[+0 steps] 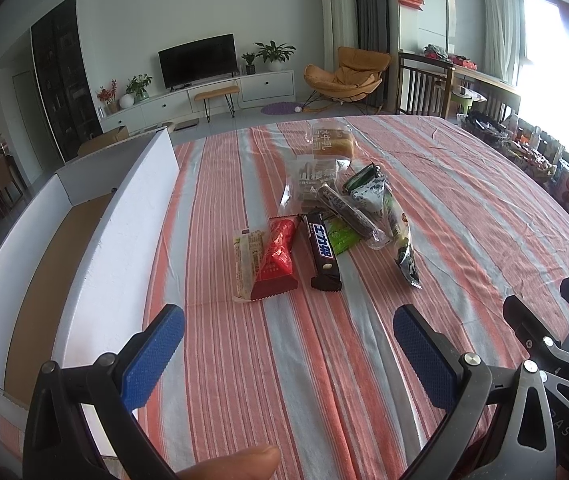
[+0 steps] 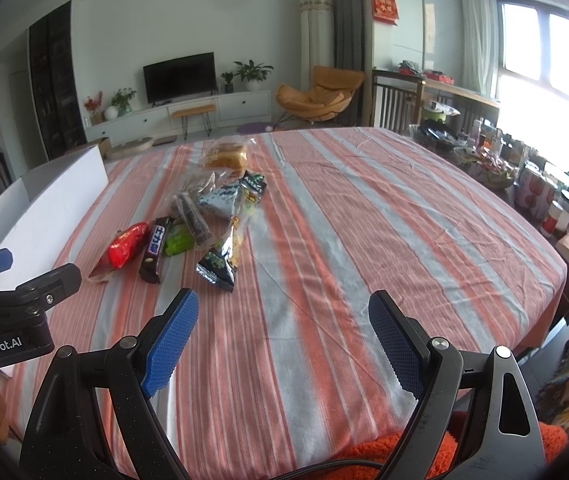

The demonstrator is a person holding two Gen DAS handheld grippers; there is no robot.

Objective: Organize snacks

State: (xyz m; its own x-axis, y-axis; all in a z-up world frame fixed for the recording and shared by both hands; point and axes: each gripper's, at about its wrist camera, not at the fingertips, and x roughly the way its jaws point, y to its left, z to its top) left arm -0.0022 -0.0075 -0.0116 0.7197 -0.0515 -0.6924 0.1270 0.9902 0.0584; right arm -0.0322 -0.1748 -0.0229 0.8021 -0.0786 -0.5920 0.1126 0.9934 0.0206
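A pile of snacks lies on the striped tablecloth (image 1: 244,360): a red packet (image 1: 278,256), a dark chocolate bar (image 1: 323,254), a pale wrapped cake (image 1: 246,264), a green-black packet (image 1: 402,248), a bread bag (image 1: 332,144) at the far end. My left gripper (image 1: 288,320) is open and empty, a little short of the pile. My right gripper (image 2: 284,308) is open and empty, right of the green-black packet (image 2: 224,256). The red packet (image 2: 126,244) and chocolate bar (image 2: 156,248) show left of it.
An open white cardboard box (image 1: 124,232) stands along the table's left side, also in the right wrist view (image 2: 52,208). The table's right edge (image 2: 556,256) borders cluttered shelves. A TV (image 1: 198,60) and an orange chair (image 1: 344,76) stand beyond.
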